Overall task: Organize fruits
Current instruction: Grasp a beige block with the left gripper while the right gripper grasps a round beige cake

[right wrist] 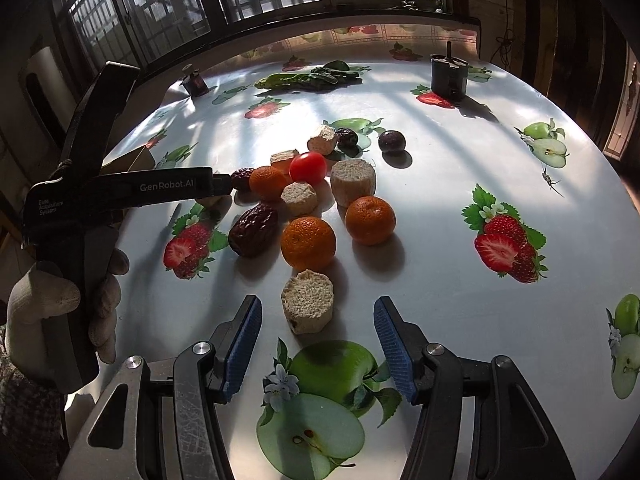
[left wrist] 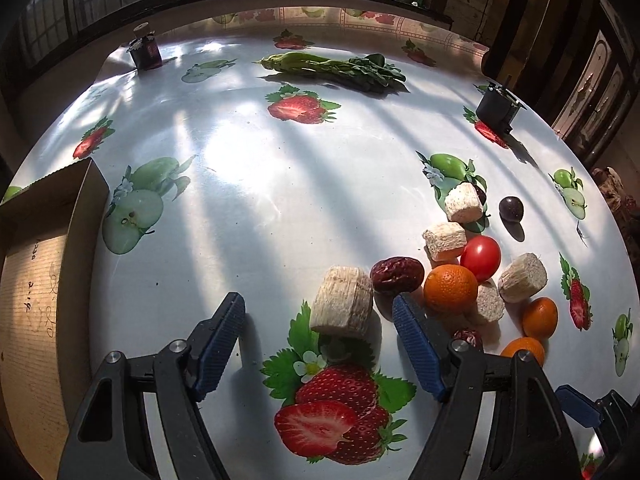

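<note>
The cardboard box [left wrist: 36, 264] sits at the table's [left wrist: 248, 184] left edge; the part of its floor that shows is bare, with handwriting on it. The fruit lies loose in a cluster on the fruit-print cloth — tangerines [right wrist: 308, 243], a cherry tomato [right wrist: 307, 167], red dates [right wrist: 253, 230], a dark plum [right wrist: 391, 141] and pale cut cane-like chunks [right wrist: 307, 301]. The left gripper [left wrist: 319, 322] stands open, one such chunk [left wrist: 342, 307] between its fingers, untouched. The right gripper [right wrist: 318, 330] is open too, empty — a chunk just ahead. Leafy greens [left wrist: 340, 68] lie at the far side.
</note>
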`<action>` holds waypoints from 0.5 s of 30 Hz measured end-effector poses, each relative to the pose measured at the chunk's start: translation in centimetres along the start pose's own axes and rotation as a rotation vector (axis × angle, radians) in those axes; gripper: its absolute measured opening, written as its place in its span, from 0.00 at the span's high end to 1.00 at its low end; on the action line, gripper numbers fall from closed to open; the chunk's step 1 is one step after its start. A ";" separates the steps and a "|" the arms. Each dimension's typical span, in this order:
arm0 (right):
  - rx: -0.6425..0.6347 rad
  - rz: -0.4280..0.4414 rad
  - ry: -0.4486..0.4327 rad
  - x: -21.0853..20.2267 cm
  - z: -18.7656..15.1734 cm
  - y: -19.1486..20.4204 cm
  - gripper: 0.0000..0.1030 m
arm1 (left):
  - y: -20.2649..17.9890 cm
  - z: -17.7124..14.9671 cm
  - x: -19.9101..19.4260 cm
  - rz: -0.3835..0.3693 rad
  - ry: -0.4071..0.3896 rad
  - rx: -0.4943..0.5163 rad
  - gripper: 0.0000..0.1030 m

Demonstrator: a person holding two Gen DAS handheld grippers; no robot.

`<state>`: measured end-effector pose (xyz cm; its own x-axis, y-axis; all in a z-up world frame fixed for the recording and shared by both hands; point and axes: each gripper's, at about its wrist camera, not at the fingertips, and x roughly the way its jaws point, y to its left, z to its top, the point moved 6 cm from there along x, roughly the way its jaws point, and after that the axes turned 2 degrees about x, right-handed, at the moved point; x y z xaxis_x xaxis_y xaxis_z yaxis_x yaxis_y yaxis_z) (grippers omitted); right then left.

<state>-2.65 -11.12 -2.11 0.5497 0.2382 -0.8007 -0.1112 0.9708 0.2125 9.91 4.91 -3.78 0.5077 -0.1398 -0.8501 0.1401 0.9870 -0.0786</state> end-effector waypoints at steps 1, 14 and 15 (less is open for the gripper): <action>0.003 0.009 0.002 0.2 0.0 0.1 0.39 | 0.0 -0.1 0.1 0.006 -0.004 0.006 0.29; -0.016 -0.028 0.010 1.4 0.0 0.8 0.42 | -0.2 -0.8 -0.5 0.080 -0.044 0.065 0.68; -0.017 -0.029 0.010 1.4 0.0 0.9 0.43 | -0.1 -0.8 -0.6 0.080 -0.043 0.063 0.73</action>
<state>-1.94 -9.88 -3.05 0.5446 0.2100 -0.8119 -0.1091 0.9777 0.1797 8.85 4.92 -3.66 0.5550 -0.0657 -0.8292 0.1504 0.9884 0.0223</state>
